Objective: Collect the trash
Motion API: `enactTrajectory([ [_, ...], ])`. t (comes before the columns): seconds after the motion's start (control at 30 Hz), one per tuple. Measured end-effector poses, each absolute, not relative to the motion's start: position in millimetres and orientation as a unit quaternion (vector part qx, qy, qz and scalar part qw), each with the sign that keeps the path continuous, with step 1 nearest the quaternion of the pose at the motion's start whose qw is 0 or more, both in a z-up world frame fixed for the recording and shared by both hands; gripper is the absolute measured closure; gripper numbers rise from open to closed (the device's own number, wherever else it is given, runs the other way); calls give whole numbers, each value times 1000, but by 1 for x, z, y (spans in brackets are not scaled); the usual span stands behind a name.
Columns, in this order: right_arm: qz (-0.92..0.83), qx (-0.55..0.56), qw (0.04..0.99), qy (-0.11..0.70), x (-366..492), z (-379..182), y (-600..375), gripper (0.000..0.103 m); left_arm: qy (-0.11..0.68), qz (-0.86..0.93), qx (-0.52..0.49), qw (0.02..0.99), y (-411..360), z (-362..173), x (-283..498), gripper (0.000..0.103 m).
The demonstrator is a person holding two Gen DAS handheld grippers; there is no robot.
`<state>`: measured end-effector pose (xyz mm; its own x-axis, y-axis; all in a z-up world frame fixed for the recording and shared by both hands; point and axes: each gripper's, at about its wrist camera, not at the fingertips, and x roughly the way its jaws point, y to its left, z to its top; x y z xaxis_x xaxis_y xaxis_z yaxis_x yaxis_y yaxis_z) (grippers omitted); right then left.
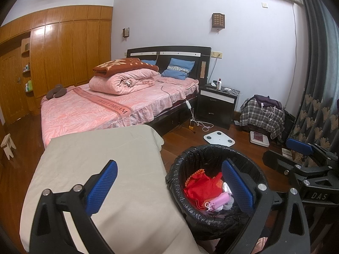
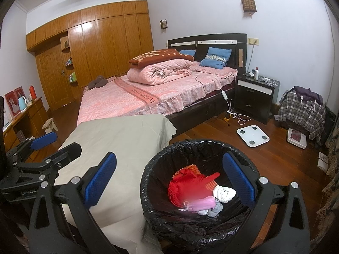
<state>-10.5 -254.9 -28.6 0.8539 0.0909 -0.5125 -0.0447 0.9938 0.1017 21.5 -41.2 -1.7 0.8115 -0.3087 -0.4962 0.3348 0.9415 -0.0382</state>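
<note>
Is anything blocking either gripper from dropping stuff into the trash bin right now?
Nothing visible does. The trash bin is uncovered, with red and pink trash already inside, and the open right gripper and left gripper are empty.

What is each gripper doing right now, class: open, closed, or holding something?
Left gripper: open, holding nothing.
Right gripper: open, holding nothing, above the trash bin.
</note>
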Motion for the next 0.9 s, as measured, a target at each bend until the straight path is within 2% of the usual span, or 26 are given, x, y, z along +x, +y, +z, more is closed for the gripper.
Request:
enactTrajectory([
  [0.9,35,43,961,269,-10,-28,-251,5,258,-172,25,951,-41,-2,21,6],
])
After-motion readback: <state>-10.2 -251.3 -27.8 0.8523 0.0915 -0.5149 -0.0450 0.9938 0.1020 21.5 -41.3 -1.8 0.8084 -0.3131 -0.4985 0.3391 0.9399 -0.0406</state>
